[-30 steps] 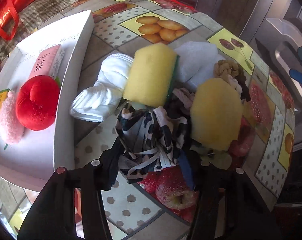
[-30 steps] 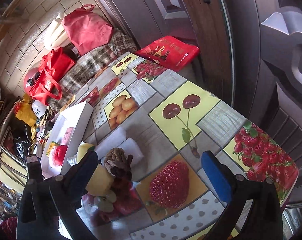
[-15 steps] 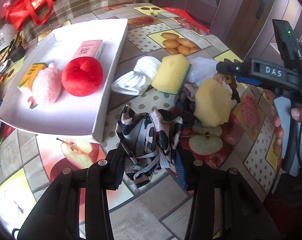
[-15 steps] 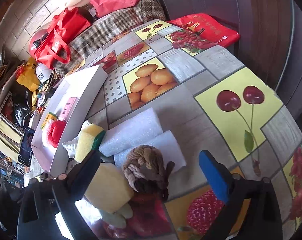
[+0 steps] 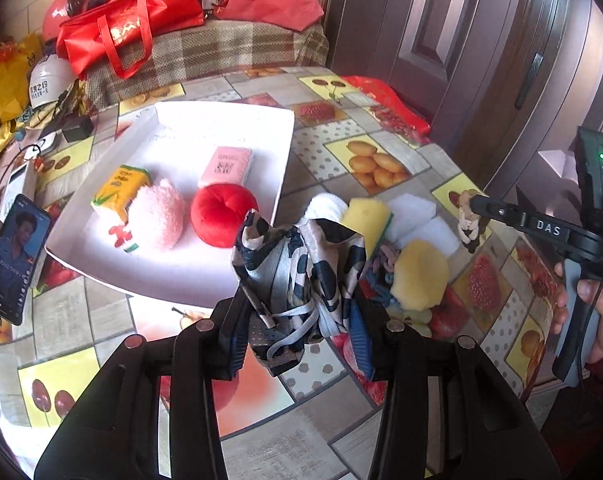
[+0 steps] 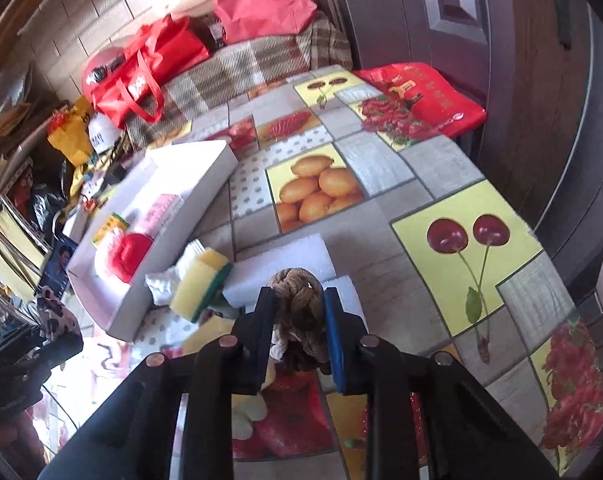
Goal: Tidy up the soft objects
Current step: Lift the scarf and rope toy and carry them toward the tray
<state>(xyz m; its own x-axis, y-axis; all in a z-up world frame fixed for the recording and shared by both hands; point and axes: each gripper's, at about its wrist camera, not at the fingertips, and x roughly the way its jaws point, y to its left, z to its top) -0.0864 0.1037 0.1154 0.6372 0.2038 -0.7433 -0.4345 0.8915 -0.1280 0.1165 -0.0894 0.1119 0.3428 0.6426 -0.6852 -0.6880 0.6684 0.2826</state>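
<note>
The left gripper (image 5: 297, 324) is pinching a black-and-white scarf (image 5: 297, 264), holding it clear of the table beside the white tray (image 5: 221, 120), likely its destination. The right gripper (image 6: 297, 332), jaws just closing, is clamping the braided rope knot (image 6: 299, 312) for transfer.

— What do we make of the scarf (image 5: 301, 264) in the left tool (image 5: 297, 336)?

— We read it as thin, silky cloth with a slight sheen. The right tool (image 6: 297, 332) pinches a knotted rope ball (image 6: 299, 308), coarse and matt.

— And the counter (image 6: 441, 168)?

— We see a glossy, smooth fruit-print oilcloth. The white tray (image 5: 221, 128) looks like matt cardboard.

— The rest?

— The sponge (image 6: 199, 284) is porous foam; the red plush (image 5: 223, 216) looks velvety and the pink one (image 5: 157, 216) fuzzy. Both tools are matt black plastic.
</note>
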